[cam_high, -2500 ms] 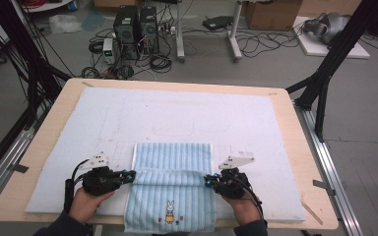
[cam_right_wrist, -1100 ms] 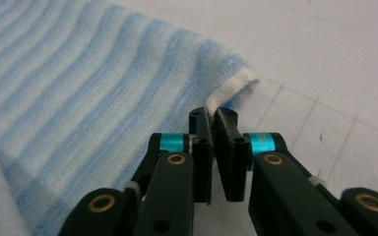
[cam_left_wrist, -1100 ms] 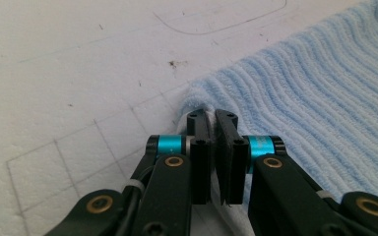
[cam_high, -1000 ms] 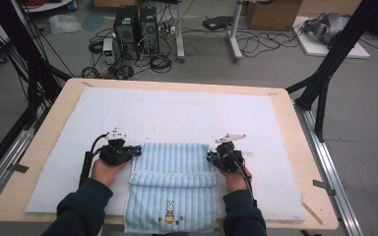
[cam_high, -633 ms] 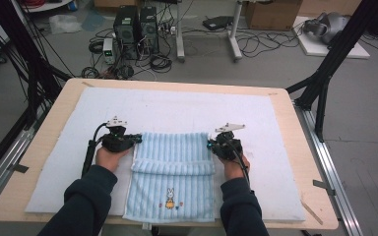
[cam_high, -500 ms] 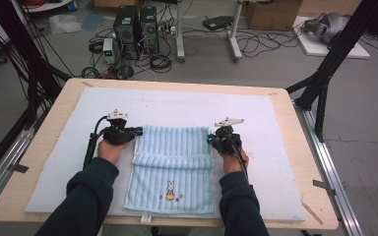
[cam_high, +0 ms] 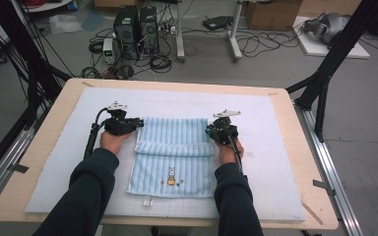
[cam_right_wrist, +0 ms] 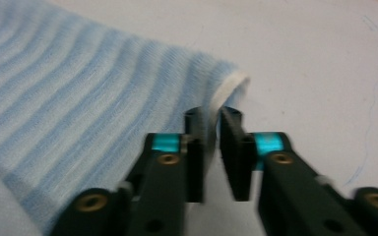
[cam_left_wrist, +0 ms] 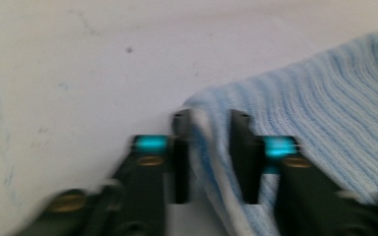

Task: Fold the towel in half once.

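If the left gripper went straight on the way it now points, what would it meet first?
The blue striped towel: its edge already lies between the left gripper's just-opened jaws. Beyond that, probably only the white mat.

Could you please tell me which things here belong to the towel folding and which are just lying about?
In the job:
- striped blue towel
- left claw, jaws just opened around the towel's edge
- right claw, likewise
- white mat

Lying about:
- computer towers
- floor cables
- cardboard box

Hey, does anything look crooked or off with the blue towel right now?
Slightly. The towel has a rumpled ridge across its middle, and its folded-over far part leaves the lower rabbit part uncovered. Nothing is spilled or damaged.
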Tool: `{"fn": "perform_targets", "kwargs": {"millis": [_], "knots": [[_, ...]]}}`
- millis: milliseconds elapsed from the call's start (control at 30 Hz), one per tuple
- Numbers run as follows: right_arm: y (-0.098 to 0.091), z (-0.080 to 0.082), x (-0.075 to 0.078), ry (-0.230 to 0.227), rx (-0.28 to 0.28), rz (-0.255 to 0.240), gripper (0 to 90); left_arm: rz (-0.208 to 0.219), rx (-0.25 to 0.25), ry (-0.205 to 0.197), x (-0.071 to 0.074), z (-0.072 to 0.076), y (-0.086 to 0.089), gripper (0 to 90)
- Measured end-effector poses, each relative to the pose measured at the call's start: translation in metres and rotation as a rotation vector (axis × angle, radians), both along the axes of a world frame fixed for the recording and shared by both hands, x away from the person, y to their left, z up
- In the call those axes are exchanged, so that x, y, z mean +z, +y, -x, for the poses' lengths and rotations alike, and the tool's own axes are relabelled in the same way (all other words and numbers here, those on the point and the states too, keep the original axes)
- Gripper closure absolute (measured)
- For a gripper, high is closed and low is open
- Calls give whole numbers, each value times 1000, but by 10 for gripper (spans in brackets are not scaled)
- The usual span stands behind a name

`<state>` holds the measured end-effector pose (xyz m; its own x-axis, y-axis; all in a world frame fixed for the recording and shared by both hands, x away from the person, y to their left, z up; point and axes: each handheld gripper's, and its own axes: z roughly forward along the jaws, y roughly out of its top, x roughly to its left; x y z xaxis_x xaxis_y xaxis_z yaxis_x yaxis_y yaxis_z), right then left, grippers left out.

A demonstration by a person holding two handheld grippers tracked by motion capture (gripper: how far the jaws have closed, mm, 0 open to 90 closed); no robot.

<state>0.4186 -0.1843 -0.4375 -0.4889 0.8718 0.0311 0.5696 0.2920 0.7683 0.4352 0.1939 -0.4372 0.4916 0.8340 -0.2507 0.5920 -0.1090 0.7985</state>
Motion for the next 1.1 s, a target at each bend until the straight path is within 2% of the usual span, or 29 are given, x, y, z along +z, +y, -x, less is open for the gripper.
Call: {"fn": "perform_targets", "kwargs": {"millis": [33, 67, 167, 300, 400, 500, 567, 633, 733, 800, 867, 900, 967, 1033, 1100], "knots": [[-2, 1, 1, 4, -9, -26, 650, 8, -8, -4, 2, 2, 2, 545], [-4, 3, 2, 1, -22, -56, 601, 10, -10, -26, 4, 6, 3, 548], [-14, 9, 7, -14, -26, -101, 552, 59, -24, -71, 7, 18, 10, 552], [-22, 20, 12, -11, 8, -122, 547, 93, -64, -108, 7, 32, 20, 572], [-27, 27, 17, 15, 43, -135, 553, 104, -103, -100, 7, 39, 23, 580], [-28, 32, 21, 26, 78, -156, 563, 120, -153, -102, 6, 47, 19, 582], [-26, 36, 23, 34, 100, -164, 564, 117, -183, -94, 3, 52, 15, 582], [-23, 41, 23, 29, 137, -186, 579, 113, -209, -70, -1, 57, 10, 578], [-20, 47, 17, 63, 168, -171, 600, 62, -244, -40, -6, 63, 3, 584], [-20, 49, 11, 99, 179, -162, 623, 37, -246, -44, -8, 68, -1, 627], [-21, 51, 6, 127, 191, -171, 644, 10, -252, -34, -10, 71, -2, 718], [-22, 53, 4, 139, 199, -177, 671, 0, -259, -35, -11, 72, -3, 779], [-24, 56, 0, 146, 217, -180, 769, -11, -263, -42, -12, 75, -3, 824], [-26, 60, -2, 161, 226, -183, 843, -6, -264, -53, -12, 78, -3, 834], [-28, 63, -2, 142, 240, -190, 892, 4, -264, -68, -10, 80, -2, 836]]}}
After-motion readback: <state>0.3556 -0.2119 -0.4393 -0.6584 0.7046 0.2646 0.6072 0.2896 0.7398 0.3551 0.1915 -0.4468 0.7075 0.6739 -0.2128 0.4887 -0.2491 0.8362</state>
